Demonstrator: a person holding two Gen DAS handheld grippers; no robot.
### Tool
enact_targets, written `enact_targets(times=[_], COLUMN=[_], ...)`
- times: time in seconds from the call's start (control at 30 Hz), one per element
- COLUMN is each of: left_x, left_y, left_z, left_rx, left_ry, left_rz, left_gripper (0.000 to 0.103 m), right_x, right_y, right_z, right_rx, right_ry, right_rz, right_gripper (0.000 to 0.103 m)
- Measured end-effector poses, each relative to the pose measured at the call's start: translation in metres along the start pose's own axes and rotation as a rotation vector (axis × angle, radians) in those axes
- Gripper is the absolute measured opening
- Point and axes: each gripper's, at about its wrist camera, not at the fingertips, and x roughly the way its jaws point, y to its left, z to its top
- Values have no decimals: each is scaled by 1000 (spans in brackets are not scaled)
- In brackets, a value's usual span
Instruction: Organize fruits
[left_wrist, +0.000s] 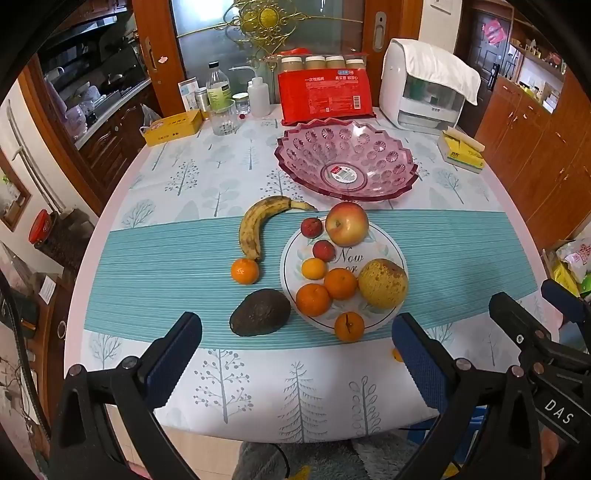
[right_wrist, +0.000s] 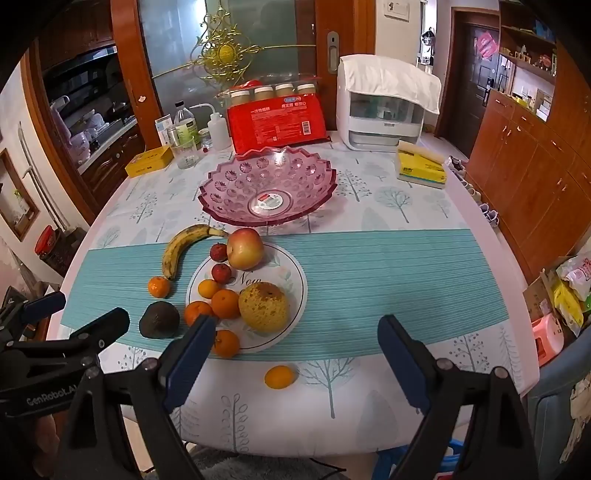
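The tabletop is covered in white cloth printed with grey-blue trees, crossed by a teal striped band. A translucent pink bowl patterned with rosettes is seen at twelve o'clock. The banana is yellow with brown speckles, the avocado dark brown, the pear mottled yellow

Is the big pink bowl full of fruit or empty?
Empty. Only a sticker shows through the bottom of the pink bowl; the fruit sits in front of it, on the white plate and the tablecloth.

Behind the round white printed plate holding the red-yellow apple stands the pink scalloped plastic bowl, the spotted yellow banana at its left.
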Motion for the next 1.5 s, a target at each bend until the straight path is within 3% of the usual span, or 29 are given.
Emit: enact_targets(times=[1.3,1.5], left_x=[-12,-19], left_y=[-1,9], left_z=[-4,-1], left_rx=[2,-34], left_ry=[-30,-80], left_rz=[6,-7], left_gripper=[102,102], right_x=[-14,-18], right_y=[0,-6], right_z=[-9,-7], right_rx=[-8,-8], right_ry=[-31,-51], right_rz=[22,10], right_gripper=[90,90])
